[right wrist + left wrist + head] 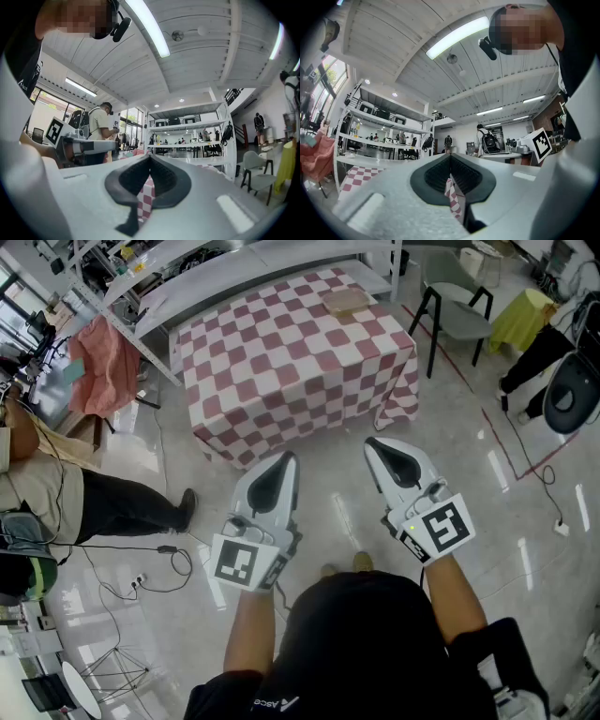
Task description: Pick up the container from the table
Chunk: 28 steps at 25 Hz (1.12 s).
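Container (347,302) lies well beyond left hand-held gripper (287,461) and right hand-held gripper (373,444), both closed.

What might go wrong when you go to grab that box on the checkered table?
1. The left gripper and right gripper are both shut. Unless they open first, they may just shove the container, which sits near the far edge of the table, and it might fall off.
2. The cloth hangs loose, so a snag might drag it.
3. A cable lies on the floor to the left; a foot might catch it.
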Tool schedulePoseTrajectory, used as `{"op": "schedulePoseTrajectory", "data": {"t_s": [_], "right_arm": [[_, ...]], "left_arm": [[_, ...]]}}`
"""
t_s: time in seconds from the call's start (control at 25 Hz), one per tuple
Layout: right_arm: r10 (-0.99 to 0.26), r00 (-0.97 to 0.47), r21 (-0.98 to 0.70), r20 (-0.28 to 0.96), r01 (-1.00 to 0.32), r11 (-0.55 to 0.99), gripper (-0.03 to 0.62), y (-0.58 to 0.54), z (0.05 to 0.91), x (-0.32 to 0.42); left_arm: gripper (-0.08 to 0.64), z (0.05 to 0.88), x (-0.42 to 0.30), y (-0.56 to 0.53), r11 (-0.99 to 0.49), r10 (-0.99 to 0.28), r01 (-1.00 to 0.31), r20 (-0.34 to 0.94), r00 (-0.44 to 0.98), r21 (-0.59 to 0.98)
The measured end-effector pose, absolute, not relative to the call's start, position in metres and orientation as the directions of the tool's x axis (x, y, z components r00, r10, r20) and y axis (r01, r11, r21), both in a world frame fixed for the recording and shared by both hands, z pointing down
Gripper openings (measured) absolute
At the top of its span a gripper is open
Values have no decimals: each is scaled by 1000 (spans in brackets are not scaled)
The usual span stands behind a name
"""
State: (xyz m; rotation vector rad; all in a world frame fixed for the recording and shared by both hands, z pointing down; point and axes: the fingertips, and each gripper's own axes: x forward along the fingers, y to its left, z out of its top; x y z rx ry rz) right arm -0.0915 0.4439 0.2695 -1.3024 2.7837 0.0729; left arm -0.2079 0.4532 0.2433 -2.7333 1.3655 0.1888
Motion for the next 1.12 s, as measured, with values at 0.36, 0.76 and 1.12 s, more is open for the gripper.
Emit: {"op": "schedulePoseTrajectory", "data": {"t_s": [0.36,0.76,1.12], "right_arm": [[-760,-640,-19,-113,-763,646,3,437,267,-62],[-754,-647,-9,-110,-758,652,3,415,274,-7],[-766,-635,-6,-101,-770,638,3,359,290,15]], "left_arm": [[9,243,-182,441,-594,-795,-804,-133,592,-21],[9,245,-133,410,-588,-799,-807,-121,589,-46],[9,259,-119,347,-601,-789,-799,-130,600,-39]]}}
